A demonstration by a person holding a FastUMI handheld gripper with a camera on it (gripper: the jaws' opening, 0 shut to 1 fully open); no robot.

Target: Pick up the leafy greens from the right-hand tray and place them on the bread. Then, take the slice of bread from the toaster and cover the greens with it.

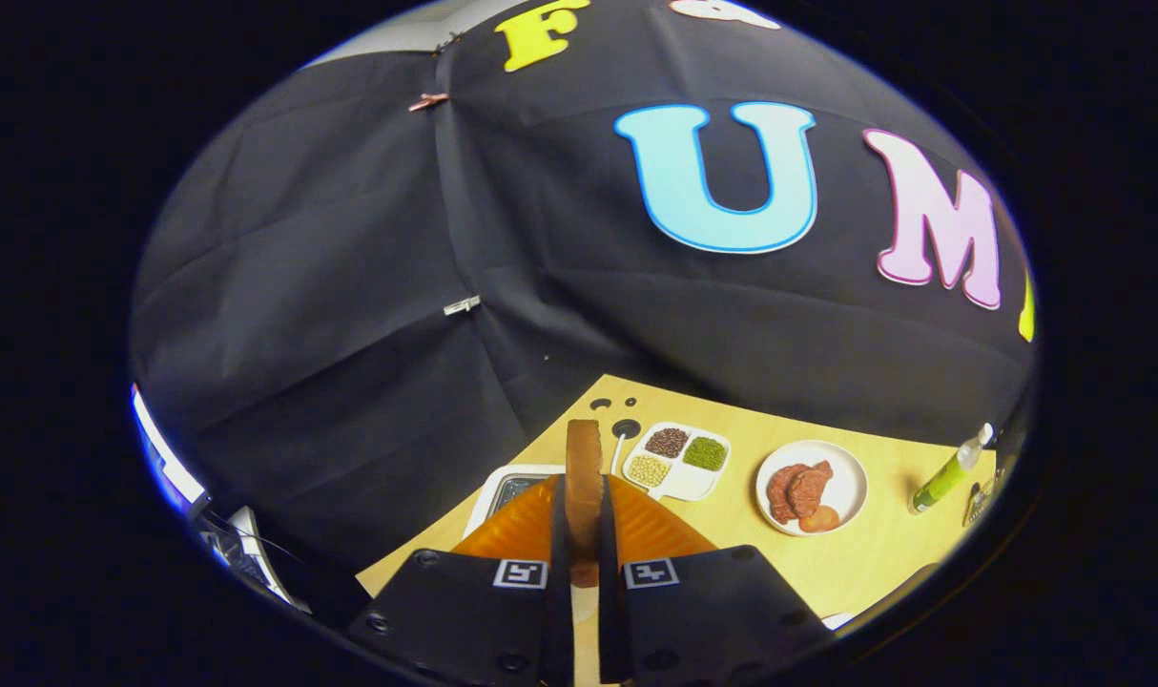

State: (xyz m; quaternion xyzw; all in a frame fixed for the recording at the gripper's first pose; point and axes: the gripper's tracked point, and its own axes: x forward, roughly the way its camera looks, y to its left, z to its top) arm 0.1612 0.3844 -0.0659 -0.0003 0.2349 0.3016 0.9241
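Observation:
A slice of brown bread (584,477) stands on edge between my two fingers, lifted well above the yellow table (732,534). My gripper (584,530) is shut on the slice, both fingers pressing its flat sides. Just beyond the fingers, partly hidden by them, sits the toaster (506,489), a white box with a dark slot on top.
A white divided tray (681,461) with brown, green and pale grains lies beyond the fingers to the right. Further right is a round white plate (812,488) with reddish meat pieces, then a green bottle (949,474) near the table's far corner. Black cloth walls close in behind.

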